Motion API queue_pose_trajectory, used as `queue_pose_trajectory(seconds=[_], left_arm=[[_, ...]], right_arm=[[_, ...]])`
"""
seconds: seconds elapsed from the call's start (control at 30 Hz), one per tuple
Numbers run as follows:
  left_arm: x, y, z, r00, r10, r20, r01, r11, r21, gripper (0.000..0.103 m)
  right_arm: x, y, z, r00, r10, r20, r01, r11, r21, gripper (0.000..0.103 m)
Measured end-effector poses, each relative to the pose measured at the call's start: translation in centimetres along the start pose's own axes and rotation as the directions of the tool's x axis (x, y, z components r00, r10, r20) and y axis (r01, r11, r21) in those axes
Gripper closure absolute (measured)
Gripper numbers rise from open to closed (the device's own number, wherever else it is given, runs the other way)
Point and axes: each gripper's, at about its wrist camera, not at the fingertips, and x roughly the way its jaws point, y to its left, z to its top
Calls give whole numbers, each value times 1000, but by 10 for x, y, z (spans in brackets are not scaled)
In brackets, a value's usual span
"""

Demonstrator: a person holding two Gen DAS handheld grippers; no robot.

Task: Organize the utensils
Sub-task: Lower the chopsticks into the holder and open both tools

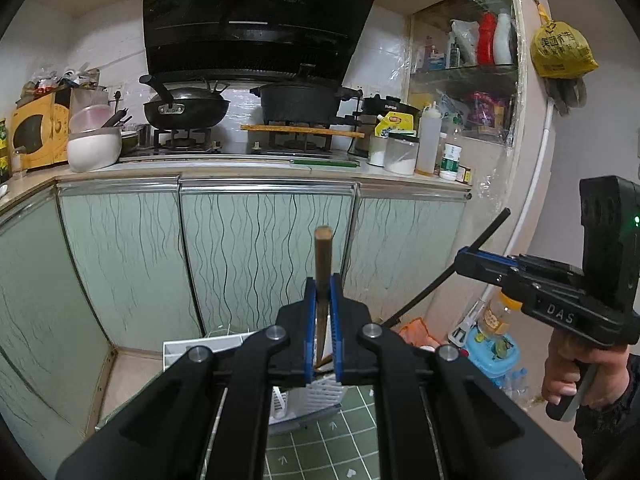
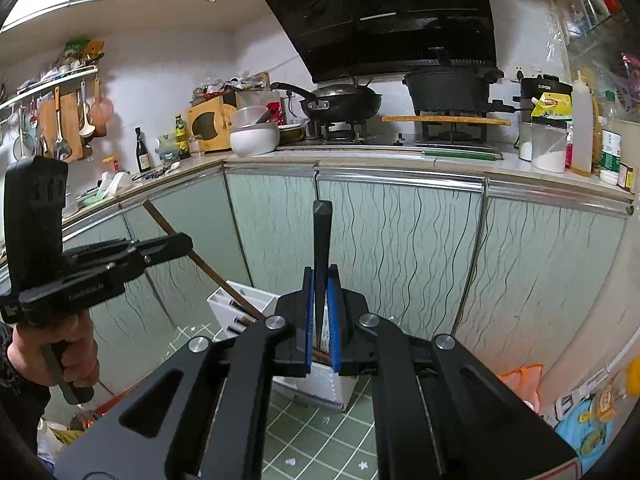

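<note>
Each claw is clamped on one upright stick, the left gripper on the brown chopstick and the right gripper on the black chopstick, and the white holder sits directly below both, at the lower middle of the frame.

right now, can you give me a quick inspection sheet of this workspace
surface: green gridded mat on the floor.
job's things: brown chopstick and black chopstick, both lifted; white utensil holder below them.
clutter: wok, black pot, white bowls and jars on the counter.
grippers: left gripper shut on the brown chopstick; right gripper shut on the black chopstick.
cables: a white pipe runs down the wall; whether it is a cable I cannot tell.
surroundings: green cabinet doors, range hood.
</note>
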Motion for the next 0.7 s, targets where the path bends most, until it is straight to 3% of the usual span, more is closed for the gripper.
queue_pose_trajectory(seconds=[0.37,0.57,0.6,0.63,0.67,0.7], left_arm=[[38,20,-8,1000,21,-17,-21,1000,-11,95],[61,28,-22,999,-10,-34,9,1000,-10,94],[66,28,-26,999,-11,-45,10,1000,-2,84],[70,27,-29,998,3,-63,-2,1000,8,71],[71,27,-30,997,14,-71,-13,1000,17,33],[71,25,-33,997,41,-61,-39,999,38,4]], right_arm=[[55,-16,-3,999,0,-52,1,1000,12,97],[86,-20,-17,995,-10,-101,9,1000,-4,95],[91,-21,-20,993,-15,-117,14,1000,-6,88],[96,-23,-23,991,-21,-133,20,1000,-5,62],[98,-24,-26,991,-34,-132,34,999,-4,35],[96,-24,-28,992,-48,-116,47,999,-9,24]])
